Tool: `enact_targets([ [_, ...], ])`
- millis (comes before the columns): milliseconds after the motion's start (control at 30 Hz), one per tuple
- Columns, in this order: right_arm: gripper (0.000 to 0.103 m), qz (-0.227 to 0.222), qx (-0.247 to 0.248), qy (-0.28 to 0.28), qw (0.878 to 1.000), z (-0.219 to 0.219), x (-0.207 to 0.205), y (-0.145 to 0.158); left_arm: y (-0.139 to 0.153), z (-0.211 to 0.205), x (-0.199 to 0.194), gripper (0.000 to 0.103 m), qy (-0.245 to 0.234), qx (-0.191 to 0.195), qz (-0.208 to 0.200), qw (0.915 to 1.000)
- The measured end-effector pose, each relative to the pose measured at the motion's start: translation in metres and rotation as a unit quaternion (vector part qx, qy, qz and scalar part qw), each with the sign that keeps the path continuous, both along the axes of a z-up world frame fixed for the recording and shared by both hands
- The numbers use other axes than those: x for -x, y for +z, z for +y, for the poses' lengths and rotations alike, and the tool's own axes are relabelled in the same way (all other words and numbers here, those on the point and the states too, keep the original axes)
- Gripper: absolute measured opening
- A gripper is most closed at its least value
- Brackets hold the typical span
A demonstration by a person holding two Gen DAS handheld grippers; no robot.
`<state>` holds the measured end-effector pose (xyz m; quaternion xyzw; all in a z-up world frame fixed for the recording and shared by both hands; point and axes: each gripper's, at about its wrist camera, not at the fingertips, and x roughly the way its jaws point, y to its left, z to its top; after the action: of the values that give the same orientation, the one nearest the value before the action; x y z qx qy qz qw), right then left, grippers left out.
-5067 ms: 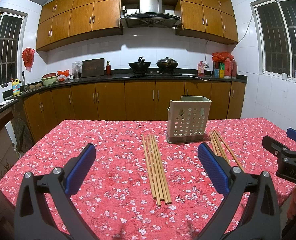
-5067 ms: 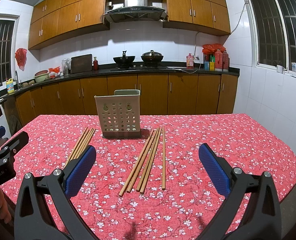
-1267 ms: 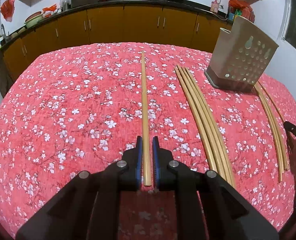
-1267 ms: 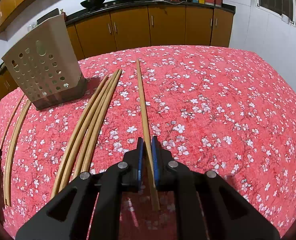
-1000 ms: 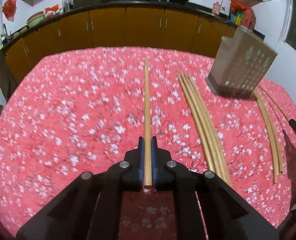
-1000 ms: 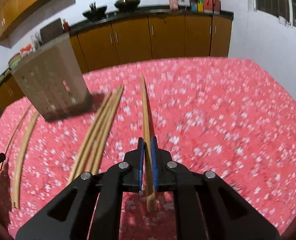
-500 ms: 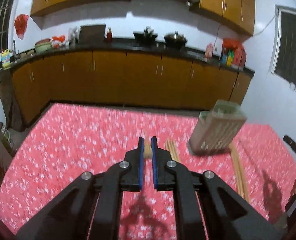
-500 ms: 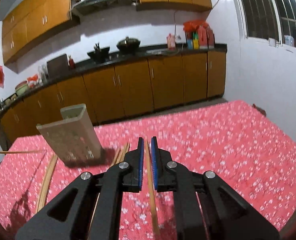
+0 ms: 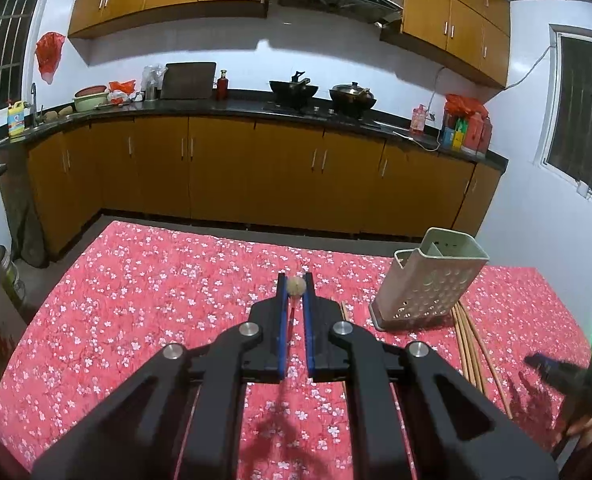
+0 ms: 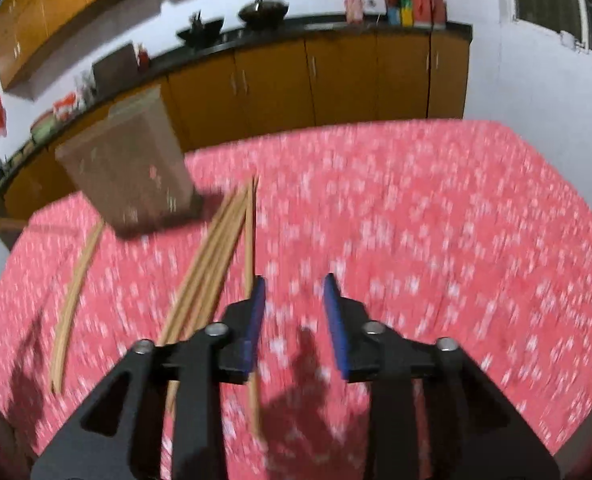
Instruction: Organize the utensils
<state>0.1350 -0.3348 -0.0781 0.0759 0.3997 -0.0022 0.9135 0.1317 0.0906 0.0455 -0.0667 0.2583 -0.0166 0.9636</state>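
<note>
My left gripper (image 9: 295, 290) is shut on a wooden chopstick (image 9: 296, 286), held high above the table and pointing straight away, so only its round end shows between the blue pads. The perforated grey utensil holder (image 9: 432, 286) stands on the table to the right of it. My right gripper (image 10: 291, 292) is open and empty above the red cloth. A single chopstick (image 10: 249, 240) lies on the cloth just left of its left finger, beside a bundle of chopsticks (image 10: 207, 256). The holder (image 10: 131, 168) is blurred at the far left in the right wrist view.
The table has a red flowered cloth (image 9: 143, 288). More chopsticks (image 9: 470, 344) lie right of the holder, and another group (image 10: 73, 292) lies at the far left in the right wrist view. The other gripper (image 9: 564, 376) shows low right. Kitchen cabinets and counter stand behind.
My left gripper lifted its chopstick off the table and turned it end-on. My right gripper opened and let its chopstick drop onto the cloth; that view is blurred with motion.
</note>
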Motion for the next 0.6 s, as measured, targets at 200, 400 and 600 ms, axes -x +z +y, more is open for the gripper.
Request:
enact_targets([
  [200,0.033,0.018,-0.018,0.038,0.999,0.017,0.021,-0.02,-0.002,0.0,0.003,0.008,-0.001,0.004,0.002,1.0],
  [400,0.031,0.032,0.013,0.043,0.998,0.031,0.019,-0.028,-0.003,0.0,0.005,0.008,-0.002,0.004,0.003,1.0],
  [600,0.02,0.028,0.045,0.045,0.998,0.037,0.012,-0.034,-0.004,0.001,0.004,0.008,-0.002,0.006,0.004,1.0],
])
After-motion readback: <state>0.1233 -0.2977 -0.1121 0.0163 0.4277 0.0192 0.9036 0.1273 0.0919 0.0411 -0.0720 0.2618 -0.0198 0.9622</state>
